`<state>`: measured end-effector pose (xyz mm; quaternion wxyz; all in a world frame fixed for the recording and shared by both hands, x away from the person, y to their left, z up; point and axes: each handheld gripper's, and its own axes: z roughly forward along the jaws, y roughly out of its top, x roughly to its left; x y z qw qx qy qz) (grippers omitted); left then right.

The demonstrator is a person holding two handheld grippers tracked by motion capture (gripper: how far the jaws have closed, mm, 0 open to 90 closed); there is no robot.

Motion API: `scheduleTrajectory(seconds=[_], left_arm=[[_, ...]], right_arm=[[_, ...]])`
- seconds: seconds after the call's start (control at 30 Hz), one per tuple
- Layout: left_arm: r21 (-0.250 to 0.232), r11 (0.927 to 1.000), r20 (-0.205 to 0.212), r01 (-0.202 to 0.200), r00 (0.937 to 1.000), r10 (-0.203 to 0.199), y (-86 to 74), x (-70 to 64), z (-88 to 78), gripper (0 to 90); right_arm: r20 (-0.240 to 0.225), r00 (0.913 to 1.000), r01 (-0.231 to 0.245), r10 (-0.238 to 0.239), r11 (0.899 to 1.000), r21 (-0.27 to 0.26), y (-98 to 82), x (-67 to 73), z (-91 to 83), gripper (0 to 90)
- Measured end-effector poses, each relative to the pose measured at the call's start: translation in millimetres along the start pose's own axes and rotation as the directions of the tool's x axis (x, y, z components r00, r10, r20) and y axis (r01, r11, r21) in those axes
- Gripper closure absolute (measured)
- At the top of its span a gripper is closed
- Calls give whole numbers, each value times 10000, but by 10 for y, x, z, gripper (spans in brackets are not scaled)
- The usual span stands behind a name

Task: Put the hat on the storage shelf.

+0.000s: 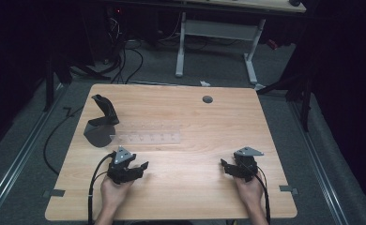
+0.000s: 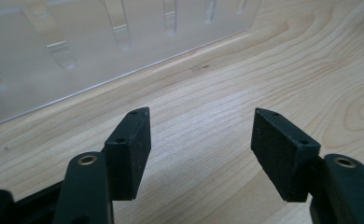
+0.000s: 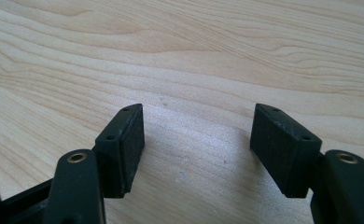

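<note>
A clear plastic rack [image 1: 148, 138] with a row of slots lies flat on the wooden table [image 1: 204, 122], left of centre. In the left gripper view the rack [image 2: 77, 56] sits just ahead of the jaws, slightly to their left. My left gripper [image 1: 141, 168] rests low over the table just in front of the rack, open, with bare wood between its pads [image 2: 129, 149]. My right gripper [image 1: 225, 166] sits near the front right of the table, also open over bare wood, its pads [image 3: 124, 144] apart.
A dark stand [image 1: 101, 124] with a round base and a slanted black handle stands at the rack's left end. A small dark grommet hole [image 1: 207, 99] marks the table's far side. Beyond the table are cables and a white desk frame [image 1: 216, 42] on the floor.
</note>
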<state>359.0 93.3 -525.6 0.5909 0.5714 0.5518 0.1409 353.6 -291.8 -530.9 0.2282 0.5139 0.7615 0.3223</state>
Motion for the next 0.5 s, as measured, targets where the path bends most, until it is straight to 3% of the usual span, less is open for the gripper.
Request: scheduleTrajectory(seconds=[0.27,0.5], left_arm=[[490,9955,-570,-816,9948,843,-174,29,170,362],[548,9949,-568,-847,9945,878,-175,23,176,343]], right_arm=[[-19,10000,18,-18,10000,15,0,4,0,344],[-30,10000,39,-39,10000,15,1,4,1,343]])
